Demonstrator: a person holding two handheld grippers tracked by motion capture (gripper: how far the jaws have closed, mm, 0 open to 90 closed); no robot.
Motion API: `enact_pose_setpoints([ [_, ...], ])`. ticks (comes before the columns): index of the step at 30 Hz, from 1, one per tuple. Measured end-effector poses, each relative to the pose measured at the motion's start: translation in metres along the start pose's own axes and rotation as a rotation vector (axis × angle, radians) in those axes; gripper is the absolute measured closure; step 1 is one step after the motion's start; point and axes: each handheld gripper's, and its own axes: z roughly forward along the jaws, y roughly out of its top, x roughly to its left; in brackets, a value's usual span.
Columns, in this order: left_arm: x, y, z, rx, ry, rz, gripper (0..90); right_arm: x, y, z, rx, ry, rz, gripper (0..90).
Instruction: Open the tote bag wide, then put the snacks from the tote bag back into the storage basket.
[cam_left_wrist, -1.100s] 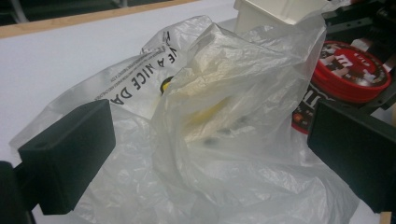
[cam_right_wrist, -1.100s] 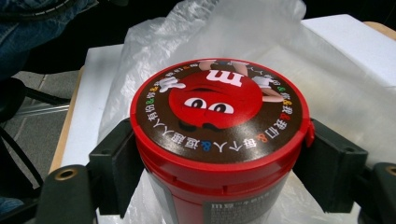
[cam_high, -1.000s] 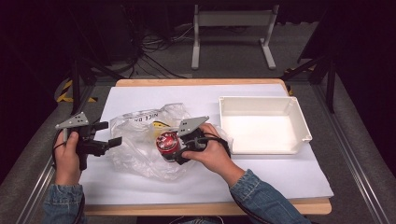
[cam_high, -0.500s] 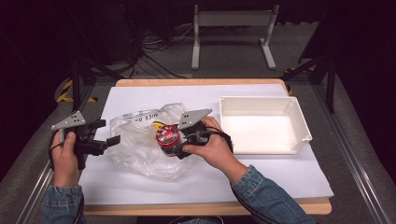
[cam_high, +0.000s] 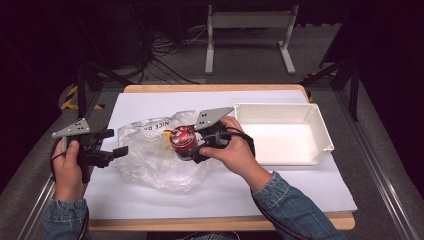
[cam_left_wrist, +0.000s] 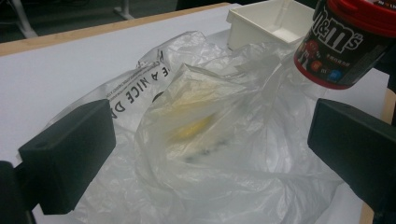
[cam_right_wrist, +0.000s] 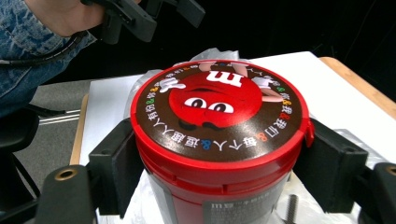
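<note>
Dark workshop all around, cables on the floor behind, and a wooden table (cam_high: 215, 89) covered with white paper. From the high view the right gripper (cam_high: 192, 149) has an M&M's candy tub (cam_high: 181, 140) clamped across its body, held above a crumpled clear plastic bag (cam_high: 155, 160). The white tray (cam_high: 320, 135) sits just beside it on the right, empty, with low walls and lots of open room over it. The left gripper (cam_high: 115, 142) hovers at the bag's left edge, jaws spread, nothing in them.

Left gripper view: both black jaws stand wide apart with only loose bag film (cam_left_wrist: 210, 154) lying between them, unpinched. That film looks floppy and slippery, so I'd guess it drags along if it snags. Something yellowish sits inside, too blurry to name. The tub (cam_left_wrist: 341, 46) hangs at the upper right, clear of the plastic.

Right gripper view: pads press on opposite sides of the tub just under the red lid (cam_right_wrist: 219, 109). Rigid plastic, smooth wall, probably light-ish; I'd say gripping below the lid's lip is the smart spot, since it stops slipping.
</note>
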Motion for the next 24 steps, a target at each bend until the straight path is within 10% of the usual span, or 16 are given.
enact_pose_setpoints([
  [24,0.001,-0.001,-0.006,-0.004,0.003,-0.008,1.7,-0.043,0.004,-0.054,0.002,-0.015,0.0,22.7],
])
